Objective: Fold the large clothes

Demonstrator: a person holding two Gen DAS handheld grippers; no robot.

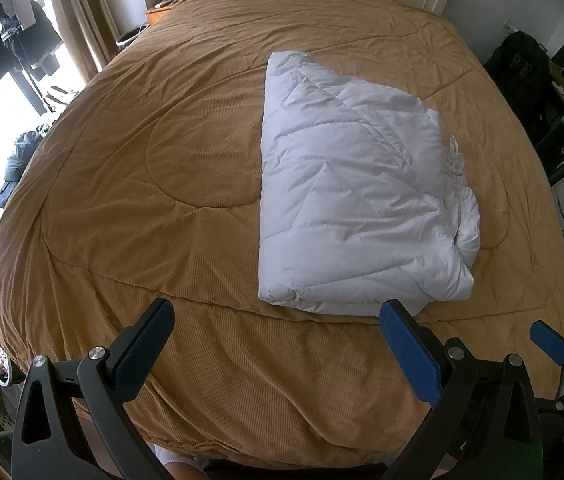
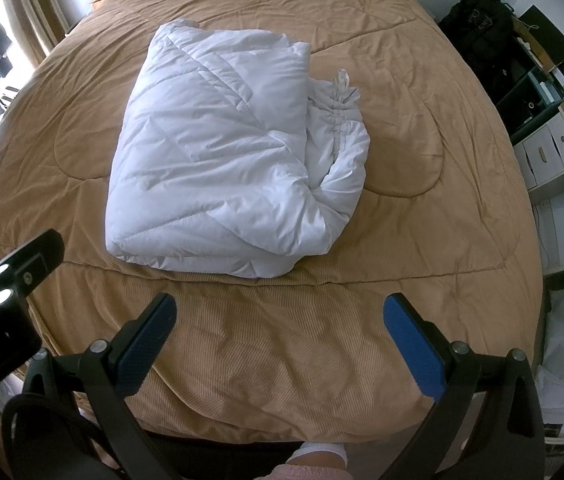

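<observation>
Both hand-held grippers, left (image 1: 278, 320) and right (image 2: 280, 316), gape empty; only right wrist view shows white jacket's (image 2: 218, 160) rolled hood.

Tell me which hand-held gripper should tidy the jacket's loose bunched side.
Right, probably. The bunched side lies on the jacket's right, nearer the right hand-held gripper. The left one faces bare bedspread. Both are open and empty.
</observation>
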